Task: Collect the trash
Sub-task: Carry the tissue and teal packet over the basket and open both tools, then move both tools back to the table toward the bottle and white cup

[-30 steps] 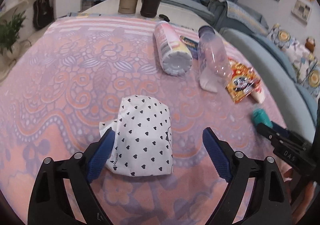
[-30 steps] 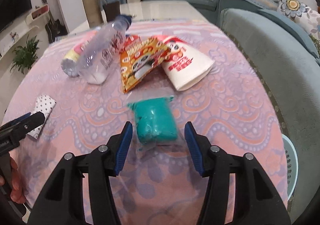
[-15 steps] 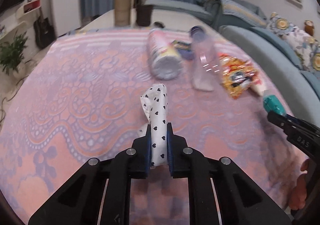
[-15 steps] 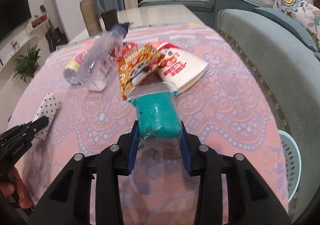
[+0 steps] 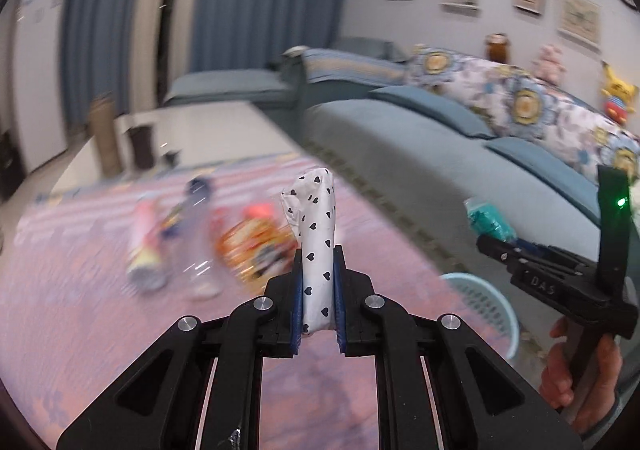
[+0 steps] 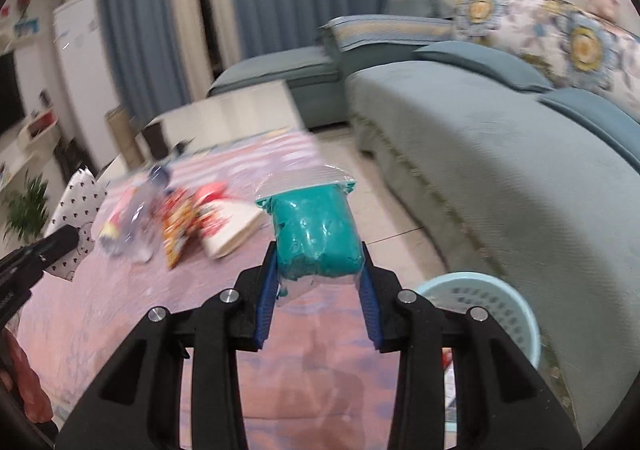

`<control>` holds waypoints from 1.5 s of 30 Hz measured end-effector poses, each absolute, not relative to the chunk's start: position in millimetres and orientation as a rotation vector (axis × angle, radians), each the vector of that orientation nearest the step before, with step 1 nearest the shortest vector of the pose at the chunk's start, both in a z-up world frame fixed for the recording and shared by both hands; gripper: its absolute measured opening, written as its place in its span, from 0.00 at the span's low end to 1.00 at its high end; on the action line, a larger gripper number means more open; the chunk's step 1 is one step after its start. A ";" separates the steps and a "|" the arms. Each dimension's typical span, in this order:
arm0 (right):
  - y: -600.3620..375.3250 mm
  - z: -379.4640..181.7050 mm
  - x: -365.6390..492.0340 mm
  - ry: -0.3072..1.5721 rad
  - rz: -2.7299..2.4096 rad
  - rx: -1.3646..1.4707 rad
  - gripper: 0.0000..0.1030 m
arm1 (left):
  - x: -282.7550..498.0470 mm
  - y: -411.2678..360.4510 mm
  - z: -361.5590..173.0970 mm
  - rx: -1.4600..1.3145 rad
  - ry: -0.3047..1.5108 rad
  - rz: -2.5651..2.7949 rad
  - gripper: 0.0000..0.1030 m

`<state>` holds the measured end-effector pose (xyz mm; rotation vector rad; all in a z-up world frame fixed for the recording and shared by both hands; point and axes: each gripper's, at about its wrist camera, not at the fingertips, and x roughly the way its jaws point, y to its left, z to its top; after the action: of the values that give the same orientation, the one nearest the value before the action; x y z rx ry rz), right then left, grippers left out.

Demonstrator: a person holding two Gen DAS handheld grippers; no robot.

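My left gripper (image 5: 317, 270) is shut on a white paper bag with black hearts (image 5: 316, 234) and holds it upright, lifted above the table. My right gripper (image 6: 319, 270) is shut on a clear plastic bag of teal stuff (image 6: 316, 234), also lifted. The right gripper shows in the left wrist view (image 5: 532, 270) with the teal bag (image 5: 486, 219). The heart bag shows at the left of the right wrist view (image 6: 78, 209). A light blue perforated basket (image 6: 488, 302) stands on the floor between table and sofa, below the right gripper; it also shows in the left wrist view (image 5: 488, 310).
On the pink patterned tablecloth (image 5: 80, 310) lie a clear bottle (image 5: 196, 234), a pink can (image 5: 144, 250), an orange snack wrapper (image 5: 252, 246) and a white paper cup (image 6: 228, 221). A teal sofa (image 6: 500, 177) runs along the right. A flask and dark cup (image 5: 140, 145) stand far back.
Both grippers have risen off the table with their bags and swung right toward the sofa and basket. The basket has come into view.
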<state>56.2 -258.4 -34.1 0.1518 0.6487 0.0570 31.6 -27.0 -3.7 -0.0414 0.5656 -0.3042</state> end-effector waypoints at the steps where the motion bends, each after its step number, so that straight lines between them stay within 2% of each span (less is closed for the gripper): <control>1: -273.8 -32.3 52.6 0.642 0.028 0.167 0.33 | 32.3 -38.8 1.3 -0.033 0.558 -0.331 0.10; 8: -357.0 -49.9 39.1 0.667 -0.133 0.275 0.33 | 44.5 -133.7 17.3 0.087 0.529 -0.486 0.10; 13: -403.0 -78.5 34.1 0.735 -0.214 0.356 0.33 | 56.0 -186.3 2.3 0.130 0.587 -0.611 0.10; 17: -424.3 -103.7 37.1 0.809 -0.254 0.412 0.33 | 72.1 -225.5 -27.2 0.125 0.692 -0.716 0.10; 21: -442.1 -133.7 37.7 0.891 -0.284 0.479 0.33 | 91.5 -258.5 -73.2 0.113 0.878 -0.833 0.10; 27: -449.0 -161.3 45.5 0.966 -0.301 0.510 0.34 | 114.2 -272.9 -122.7 0.073 1.026 -0.850 0.11; 28: -449.4 -164.7 46.0 0.974 -0.301 0.514 0.34 | 116.6 -273.3 -126.2 0.068 1.037 -0.853 0.15; 30: -449.4 -169.0 49.3 0.982 -0.301 0.516 0.36 | 119.2 -274.2 -131.4 0.073 1.051 -0.854 0.29; 31: -450.5 -171.6 48.2 0.984 -0.305 0.520 0.37 | 119.2 -273.7 -131.2 0.073 1.048 -0.849 0.41; 32: -449.8 -172.0 49.1 0.985 -0.304 0.527 0.40 | 119.3 -272.6 -131.7 0.070 1.043 -0.847 0.46; 33: -450.9 -173.9 49.2 0.988 -0.301 0.537 0.42 | 119.9 -271.7 -132.2 0.066 1.041 -0.845 0.46; 35: -454.5 -177.3 48.8 0.991 -0.309 0.553 0.55 | 121.1 -270.0 -131.0 0.062 1.045 -0.836 0.46; 45: -447.3 -148.9 38.2 0.900 -0.270 0.506 0.56 | 115.3 -242.8 -100.3 0.019 0.958 -0.818 0.47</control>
<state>38.2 -447.3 -148.9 0.5062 0.9001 -0.2705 115.3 -242.8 -100.3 0.0190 0.9576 -0.8183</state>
